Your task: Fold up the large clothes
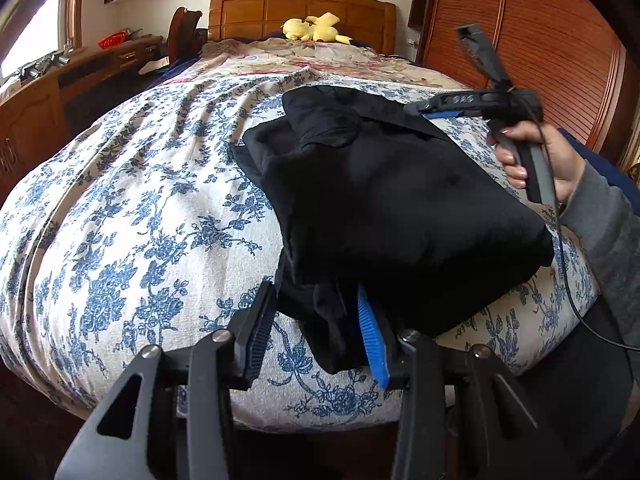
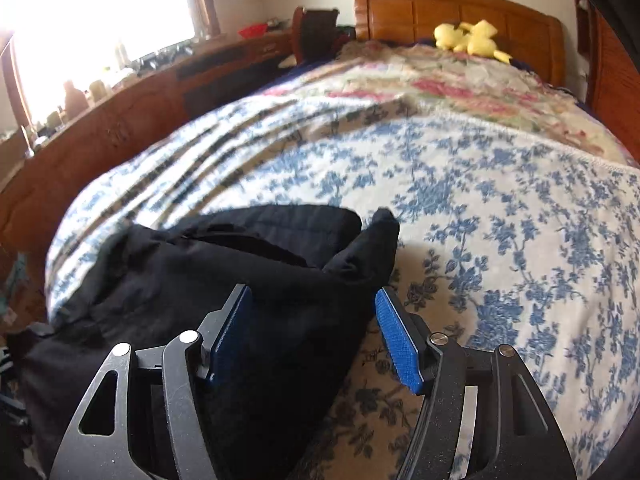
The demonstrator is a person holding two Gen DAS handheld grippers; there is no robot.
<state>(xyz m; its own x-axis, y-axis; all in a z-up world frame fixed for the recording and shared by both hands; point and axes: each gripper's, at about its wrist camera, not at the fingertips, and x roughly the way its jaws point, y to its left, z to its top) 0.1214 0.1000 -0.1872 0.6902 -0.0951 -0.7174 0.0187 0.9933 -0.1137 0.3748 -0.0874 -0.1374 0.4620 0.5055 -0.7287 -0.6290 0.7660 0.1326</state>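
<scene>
Left wrist: black garment [image 1: 400, 208] (folded) on bed [image 1: 132, 216]

- Your left wrist camera sat low at the foot of the bed [image 1: 132, 216], close over the black garment [image 1: 392, 200], and looked up the bed's length toward the wooden headboard [image 1: 300, 12].
- Your right wrist camera faced the same way from nearer the garment's [image 2: 224, 280] right edge, angled down over the floral bedspread [image 2: 500, 220].
- Both views shared the garment, bedspread, headboard [image 2: 460, 12] and yellow plush toy [image 1: 314, 28] [image 2: 470, 40].
- Only the left view caught your right hand [image 1: 536, 160] on its gripper handle.
</scene>
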